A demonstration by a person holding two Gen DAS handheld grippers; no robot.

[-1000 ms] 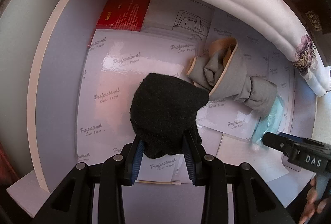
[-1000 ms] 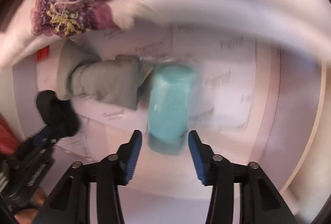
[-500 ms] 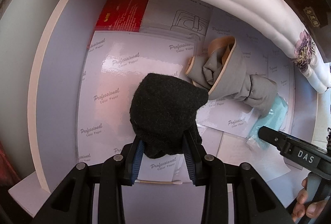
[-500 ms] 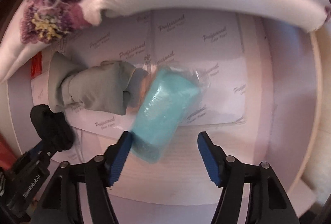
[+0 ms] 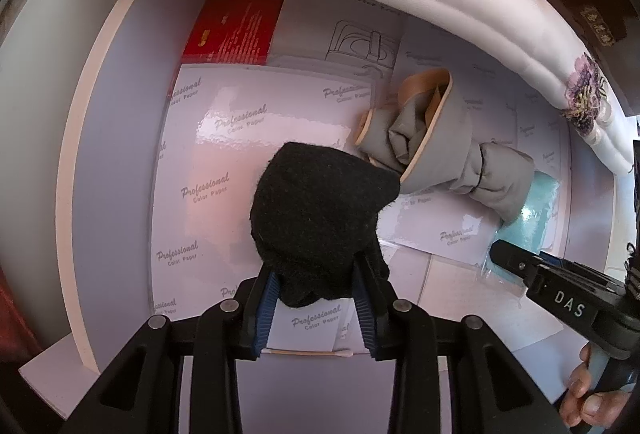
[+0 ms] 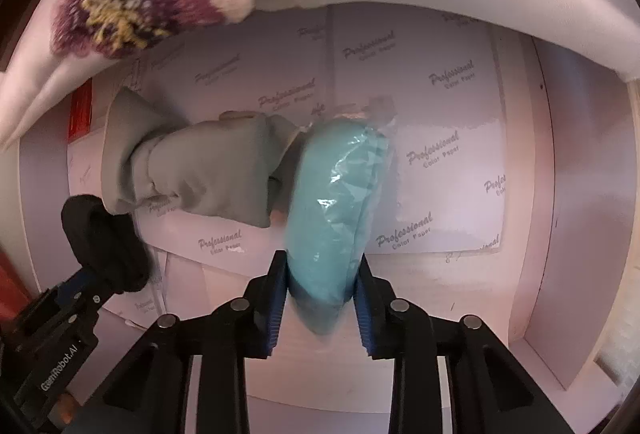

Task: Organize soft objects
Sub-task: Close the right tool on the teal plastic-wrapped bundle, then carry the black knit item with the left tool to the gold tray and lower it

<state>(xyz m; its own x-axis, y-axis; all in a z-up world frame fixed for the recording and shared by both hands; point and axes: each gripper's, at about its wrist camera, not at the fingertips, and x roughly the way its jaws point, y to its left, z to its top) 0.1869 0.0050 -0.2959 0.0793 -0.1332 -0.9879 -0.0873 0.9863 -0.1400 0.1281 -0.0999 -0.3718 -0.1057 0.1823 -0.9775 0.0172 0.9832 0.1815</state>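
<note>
Black knit cloth sits clamped in the left claw. Right claw grips a plastic-wrapped turquoise bundle (touching the grey garment roll, centre frame).

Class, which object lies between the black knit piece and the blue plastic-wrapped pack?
The grey rolled garment lies between the black knit piece and the blue pack, seen in the right wrist view.
</note>
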